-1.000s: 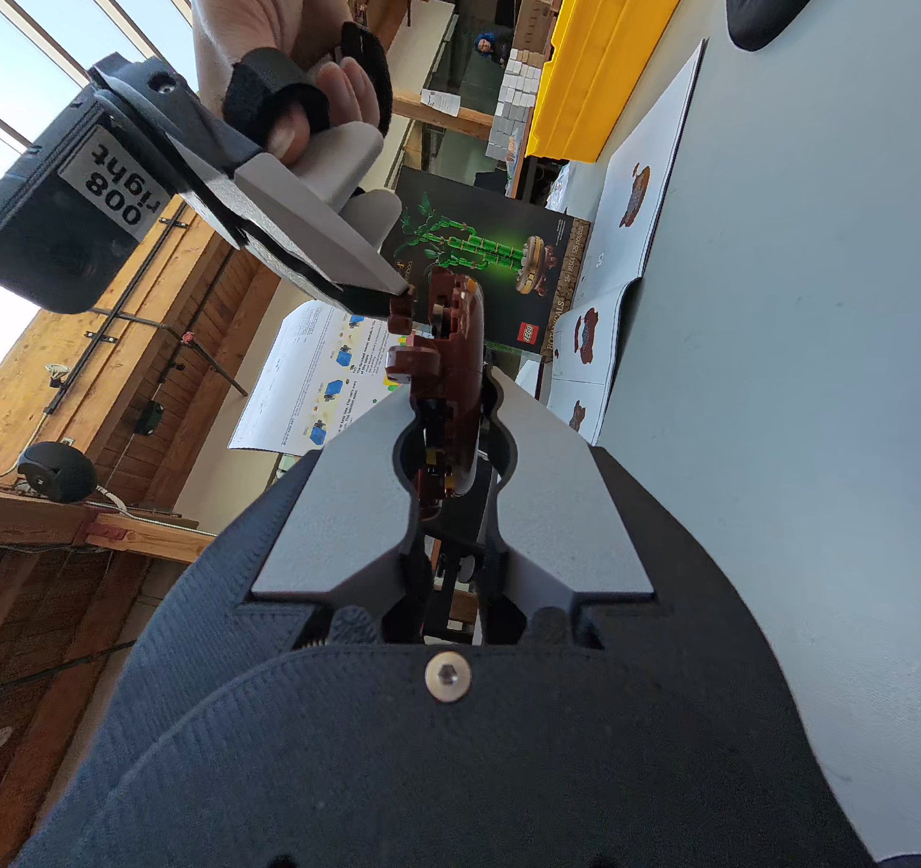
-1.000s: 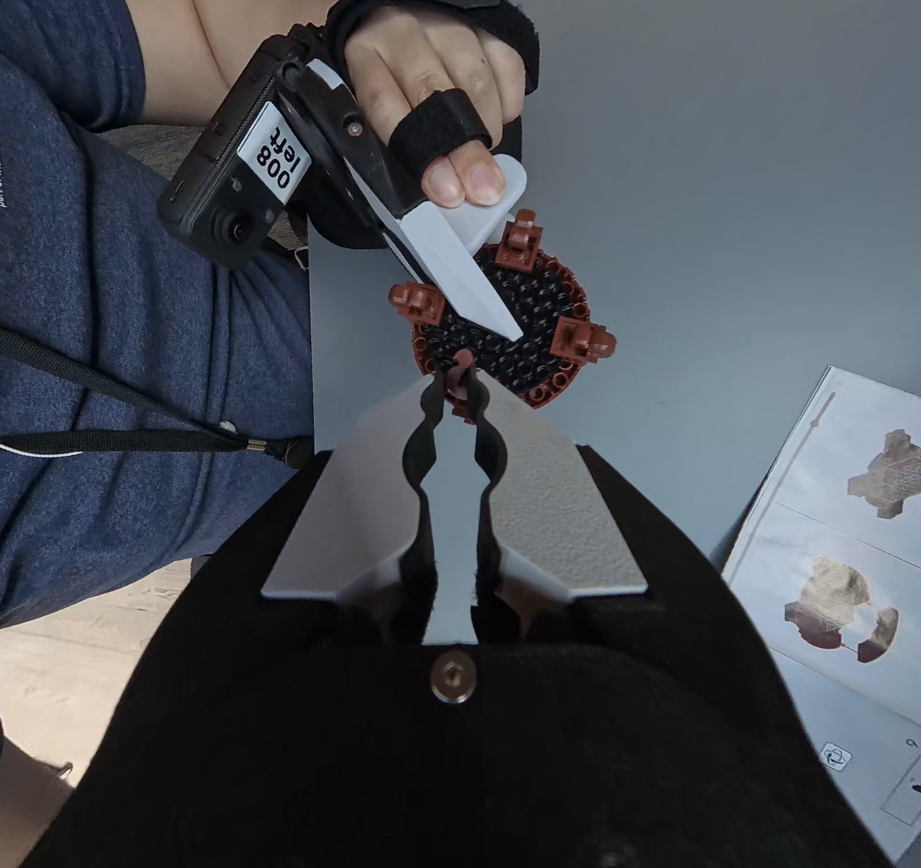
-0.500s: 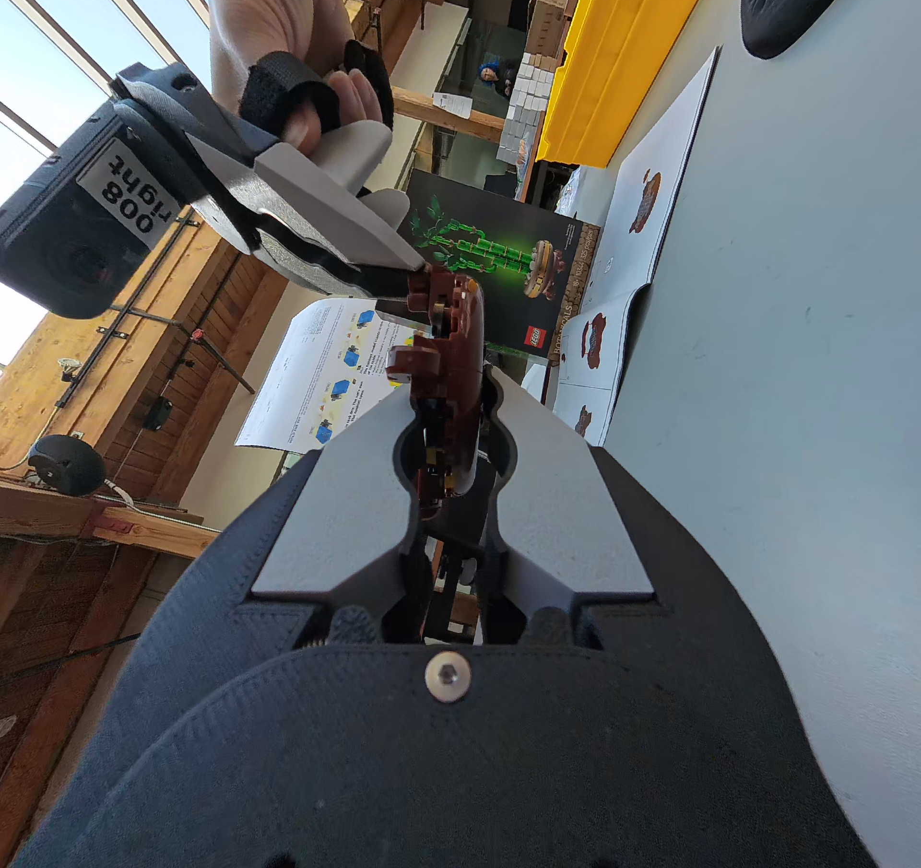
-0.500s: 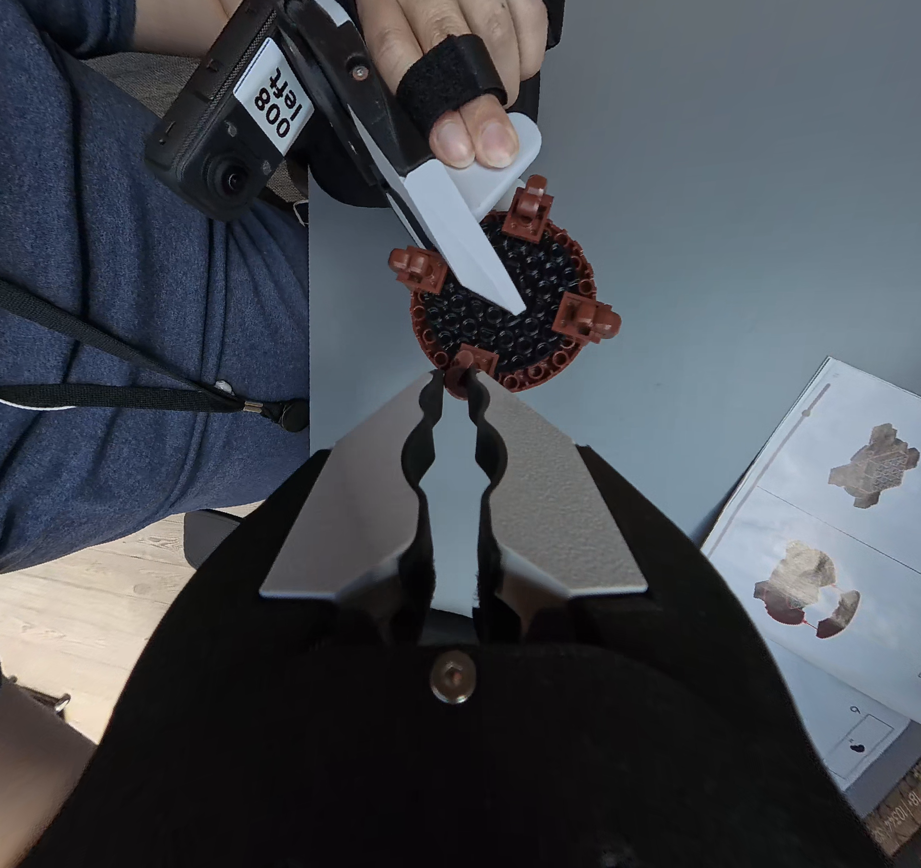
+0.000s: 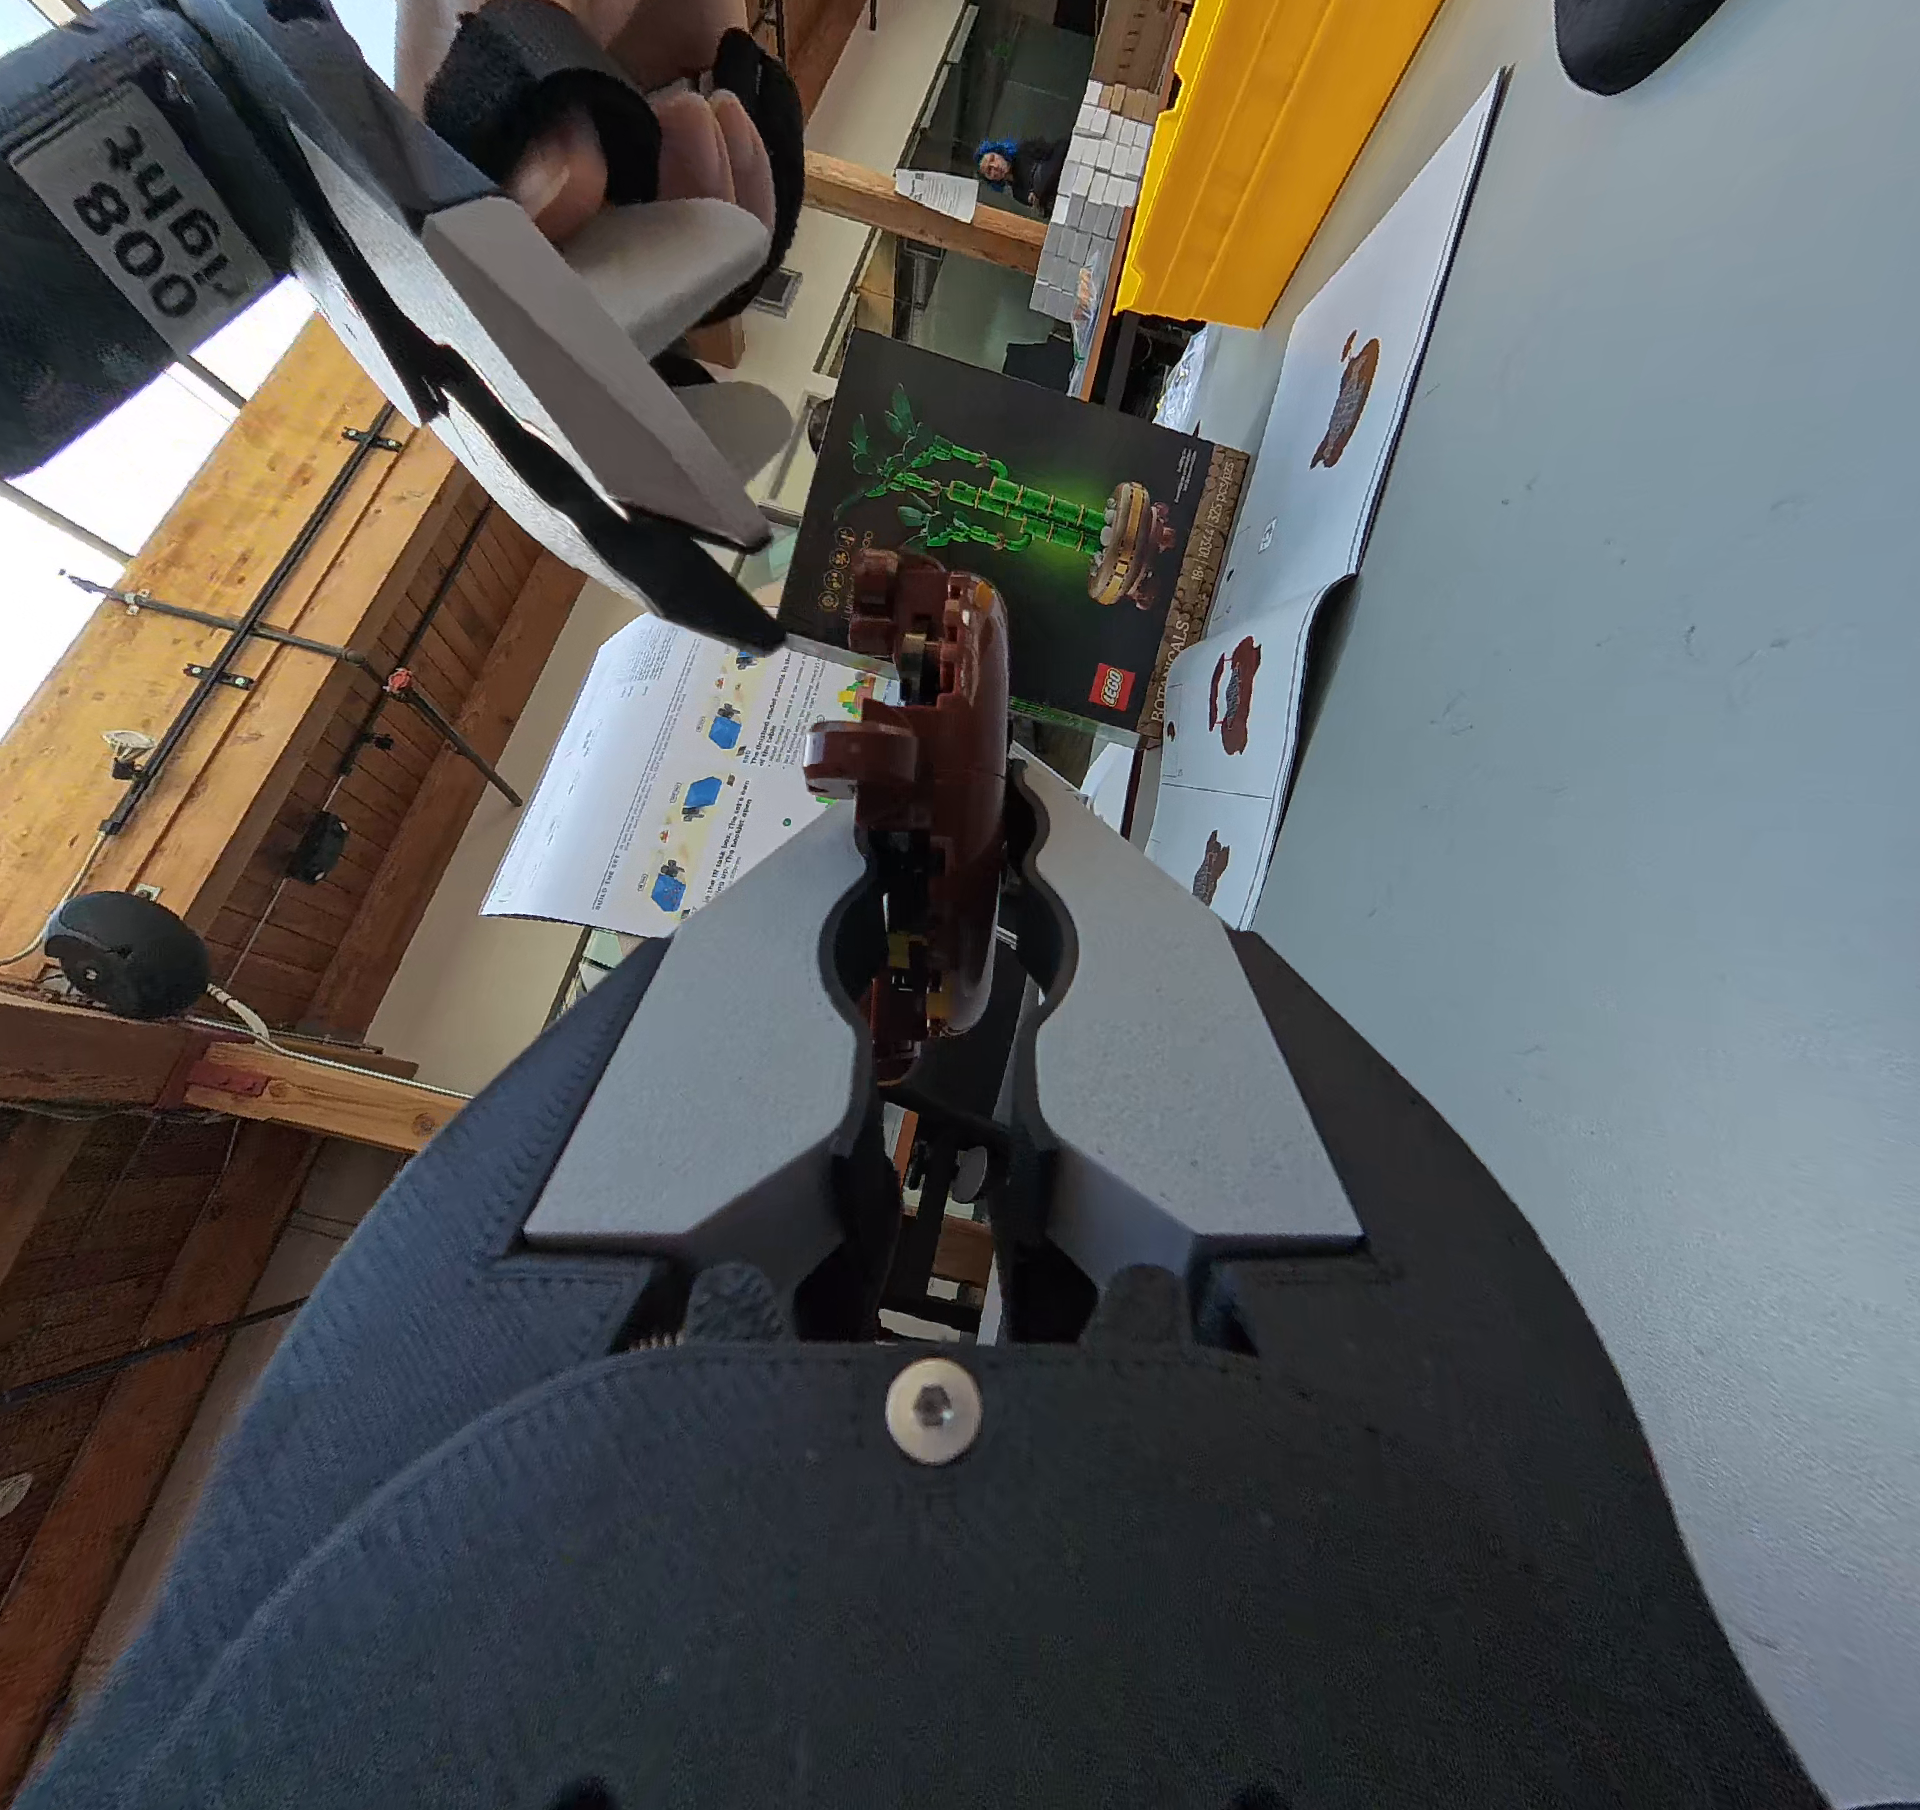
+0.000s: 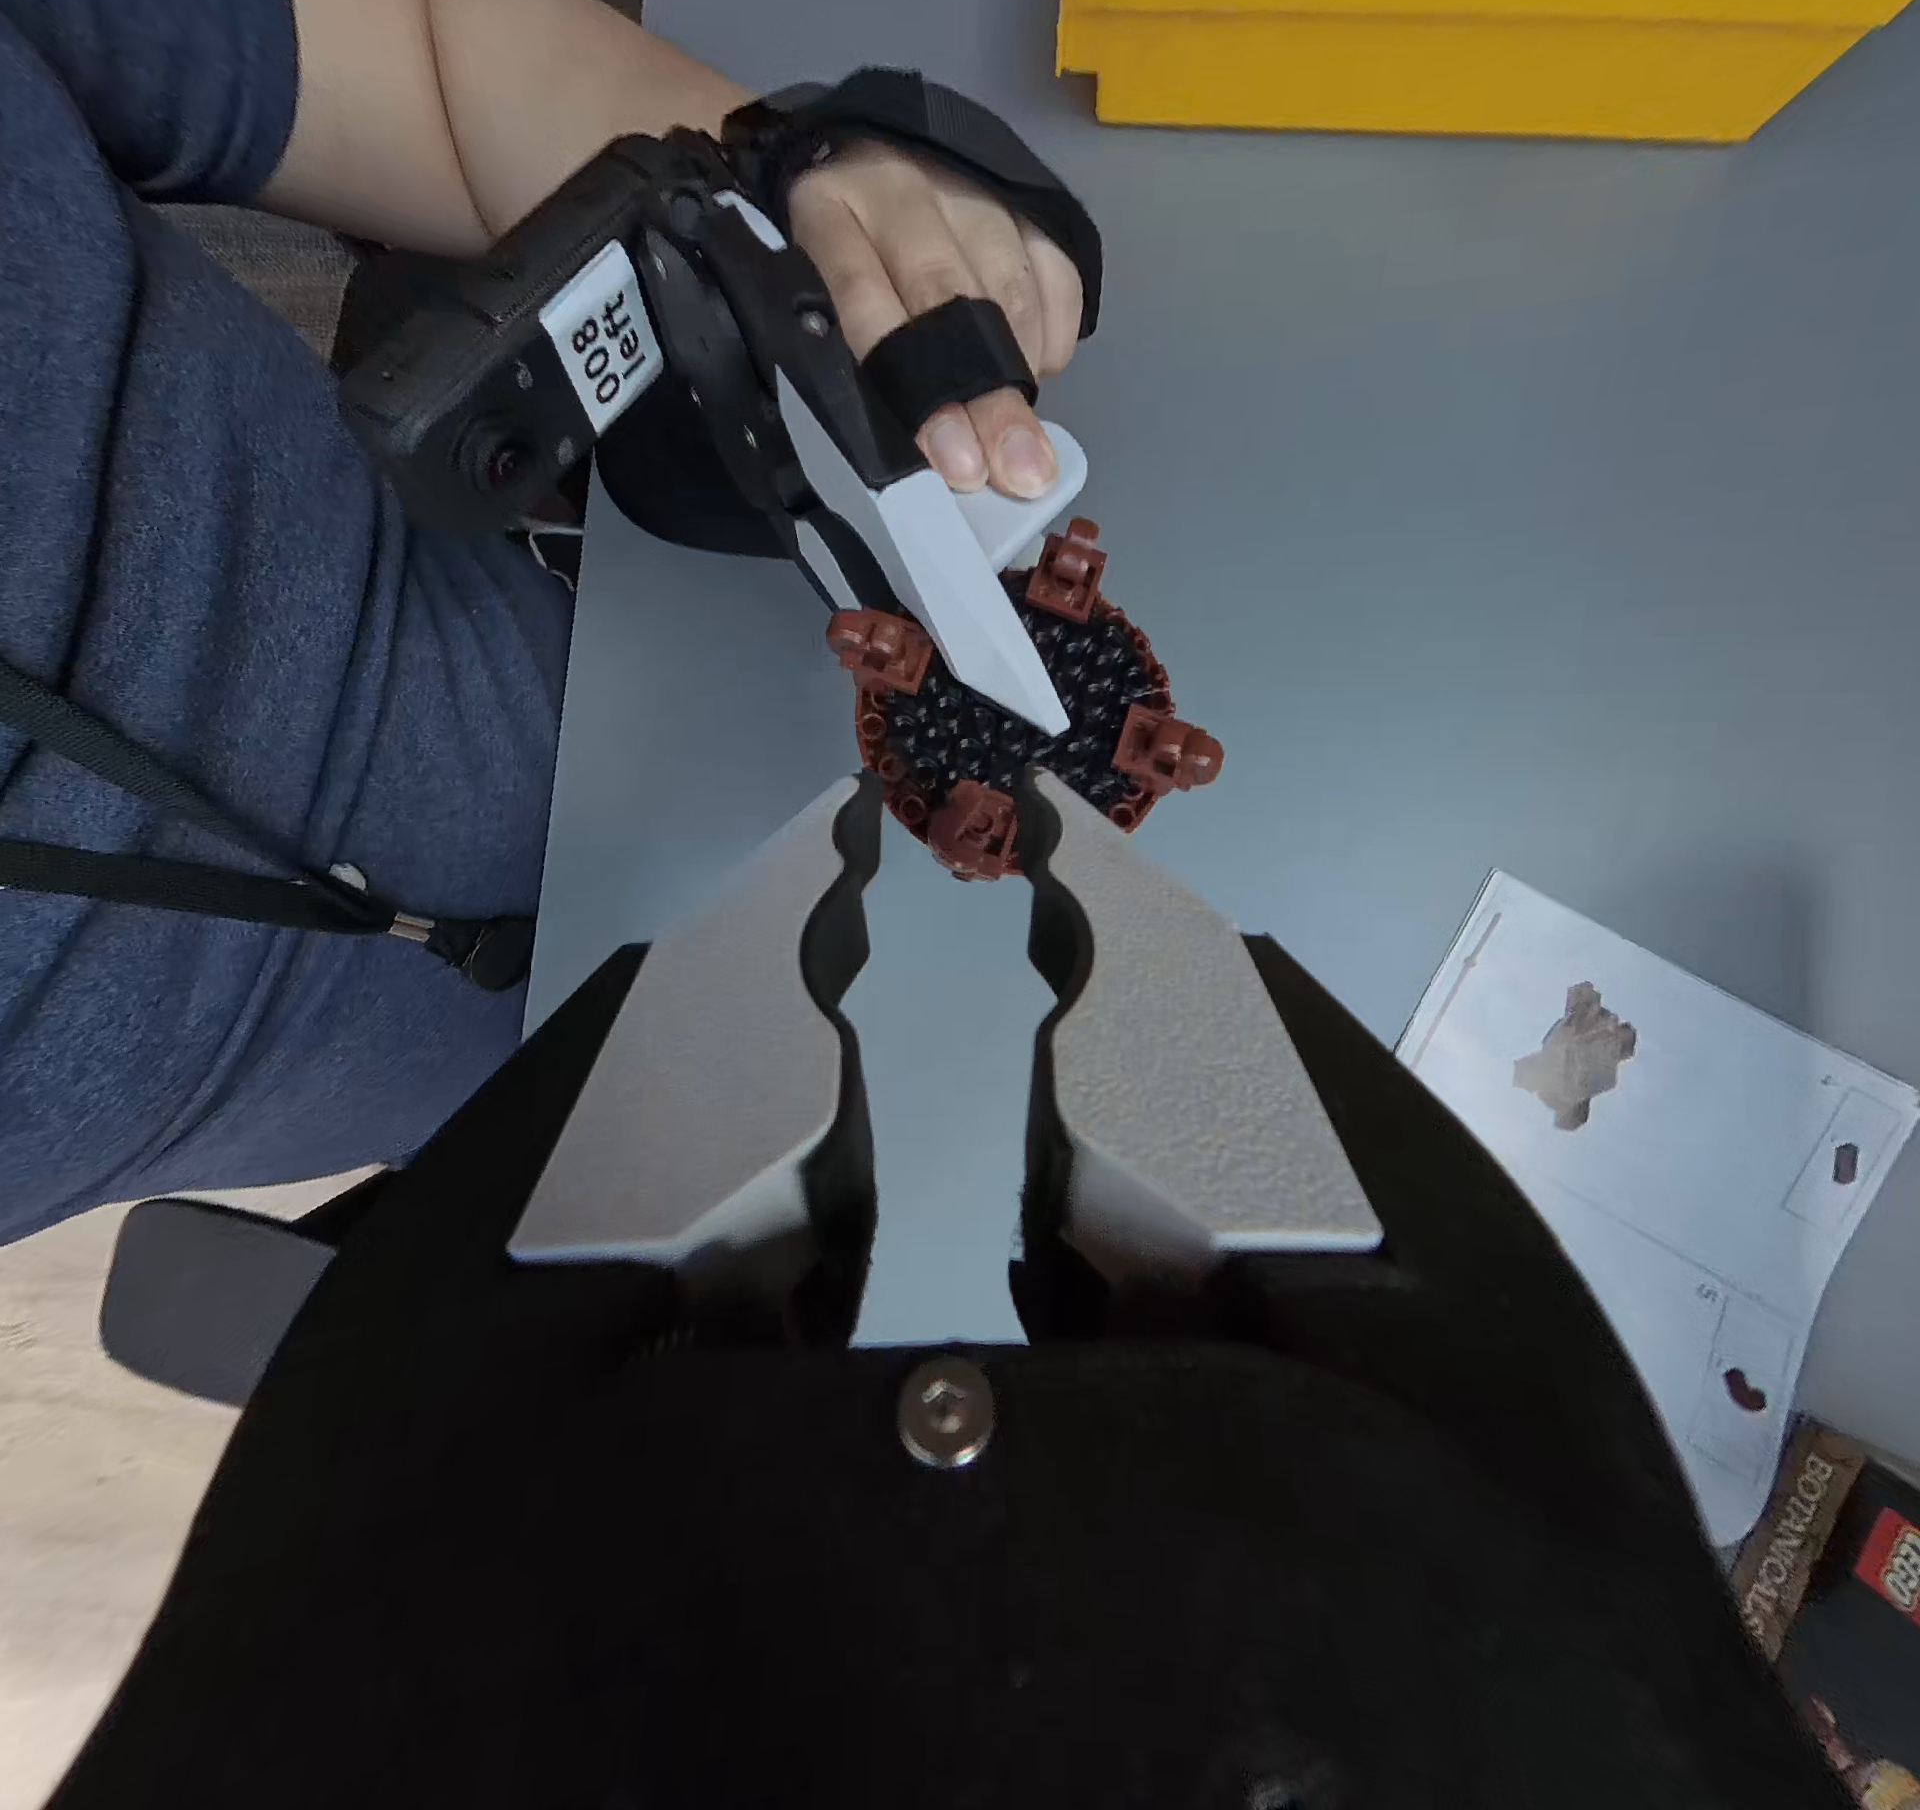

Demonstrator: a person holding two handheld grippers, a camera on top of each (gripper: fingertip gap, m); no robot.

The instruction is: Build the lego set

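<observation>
The round brown lego base [image 6: 1023, 711], black-studded on its face with four reddish-brown clip pieces around the rim, is held edge-on above the grey worktop [image 6: 1455, 513], clear of the surface. The left gripper [image 5: 940, 804] has its fingers closed across the thickness of the disc, gripping it near one edge. The right gripper [image 6: 951, 804] has its fingers parted by a moderate gap, holding nothing; their tips straddle the clip piece [image 6: 977, 830] on the nearest rim, and whether they touch it cannot be told. The assembly is judged light and rigid, but its press-fit clips look liable to pop off under sideways load, so the sound hold is across the flat faces of the disc, as now, with pressure on a clip applied straight along its seat. The person's left hand [image 6: 935, 274], strapped in, angles its tool downward from the torso side; the right tool points in from the opposite side. An open instruction booklet [image 6: 1621, 1116], the set's box [image 5: 997, 524] and a yellow bin [image 6: 1455, 4] lie beyond.
</observation>
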